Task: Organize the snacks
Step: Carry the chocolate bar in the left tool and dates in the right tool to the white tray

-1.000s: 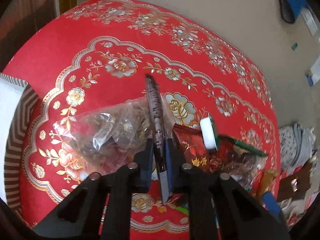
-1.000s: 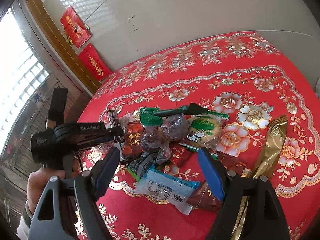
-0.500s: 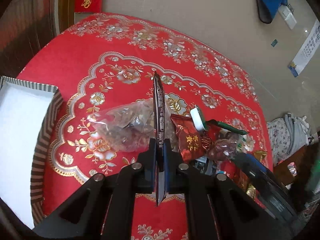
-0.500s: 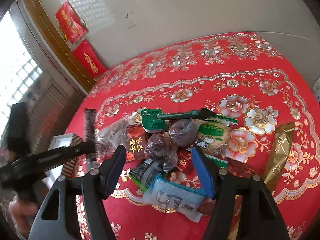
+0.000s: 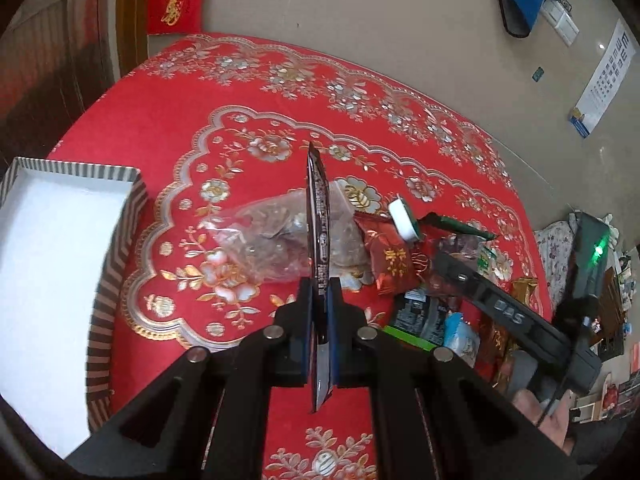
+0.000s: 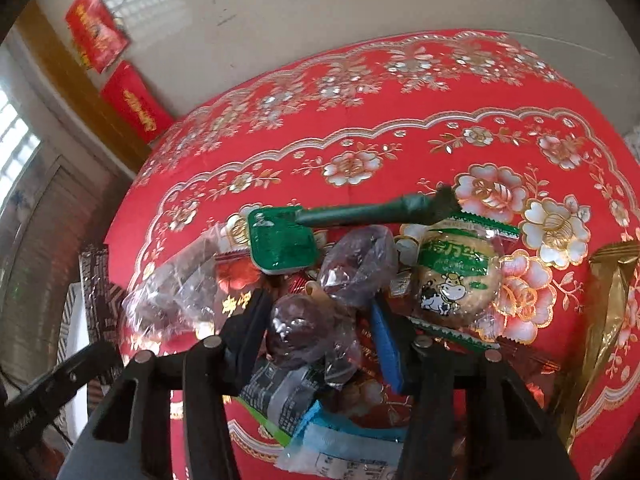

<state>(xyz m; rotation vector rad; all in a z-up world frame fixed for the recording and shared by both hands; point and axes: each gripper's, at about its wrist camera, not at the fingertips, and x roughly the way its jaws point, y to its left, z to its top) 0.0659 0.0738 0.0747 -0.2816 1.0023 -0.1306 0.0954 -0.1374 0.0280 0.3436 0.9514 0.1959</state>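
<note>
My left gripper (image 5: 319, 292) is shut on a dark flat snack packet (image 5: 319, 224), held edge-on above the red tablecloth. The packet also shows at the left of the right wrist view (image 6: 96, 280). A striped box with a white inside (image 5: 48, 264) lies to the left. My right gripper (image 6: 320, 312) is open, its jaws either side of a clear-wrapped dark snack (image 6: 300, 328) in the snack pile. Around it lie a second clear-wrapped snack (image 6: 360, 264), a green-labelled round cake (image 6: 456, 280), a green-lidded cup (image 6: 280, 244) and a blue-white packet (image 6: 344, 448).
A clear bag of nuts (image 5: 264, 240) and a red packet (image 5: 394, 256) lie between the box and the pile. A gold packet (image 6: 608, 320) lies at the right. A green stick (image 6: 376, 210) rests over the pile. The round table (image 6: 400, 120) stands near a wall.
My left gripper has lifted and pulled back left with the dark packet, so the striped box came into view. My right gripper has lowered into the pile, around the dark wrapped snack.
</note>
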